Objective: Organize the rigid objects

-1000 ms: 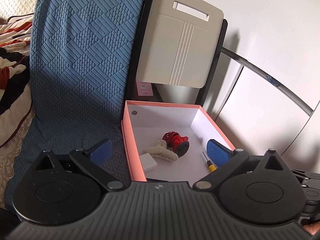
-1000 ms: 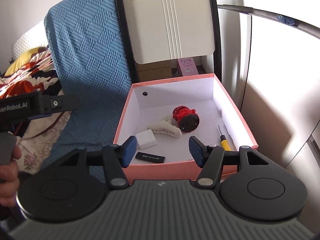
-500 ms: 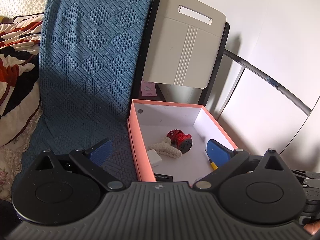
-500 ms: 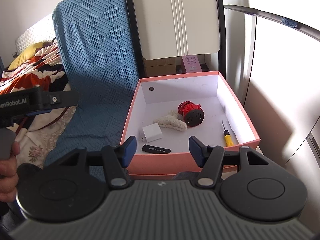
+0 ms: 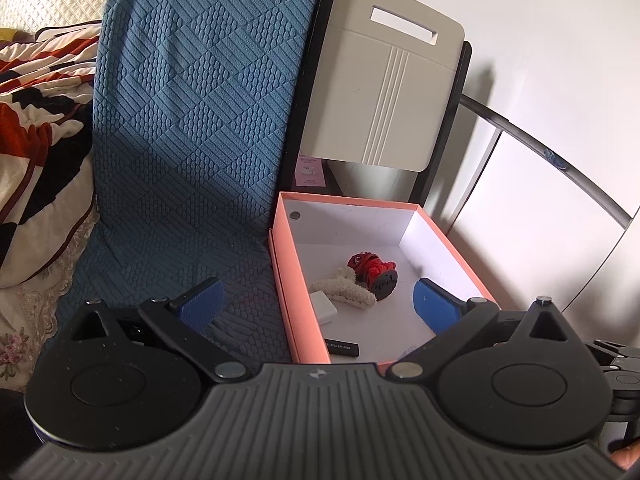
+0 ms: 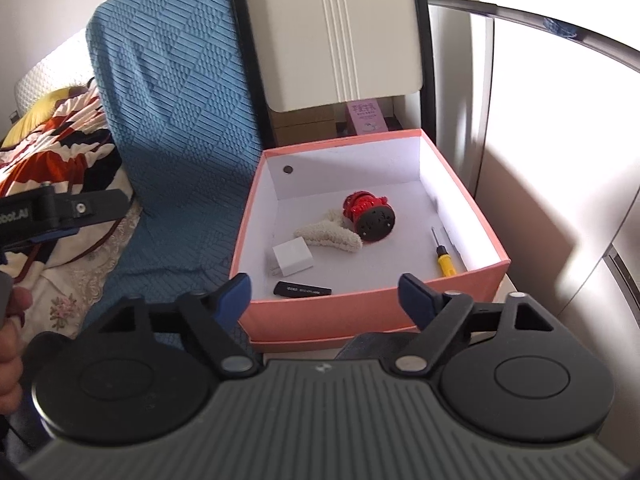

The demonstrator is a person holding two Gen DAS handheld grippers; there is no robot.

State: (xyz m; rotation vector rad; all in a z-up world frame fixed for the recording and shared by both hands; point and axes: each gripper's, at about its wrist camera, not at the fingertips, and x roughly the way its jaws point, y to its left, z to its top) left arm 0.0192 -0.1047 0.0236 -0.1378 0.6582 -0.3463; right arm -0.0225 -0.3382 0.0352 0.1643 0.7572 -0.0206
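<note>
The right gripper hung above the near edge of the pink box; its jaws had just been opening and stood wide, with nothing between the blue pads. The left gripper was spread wide too and empty, one pad over the blue quilted cover and the other over the box's inside.

The box sat beside that blue cover, which ran up over a padded back. Left of the cover lay a patterned blanket in red, black and cream. Behind the box a cream plastic panel with a slot handle leaned against a dark frame, and a small pink carton stood beneath it. White walls and a curved grey rail closed off the right side.

Inside the white-lined box lay five items, all on the floor. A red figurine lay on its side near the middle, its black round base facing the camera. A cream fuzzy hair clip touched it on the left. A white charger cube sat just in front of the clip. A black flat stick lay near the front wall. A small yellow-handled screwdriver lay along the right wall.
</note>
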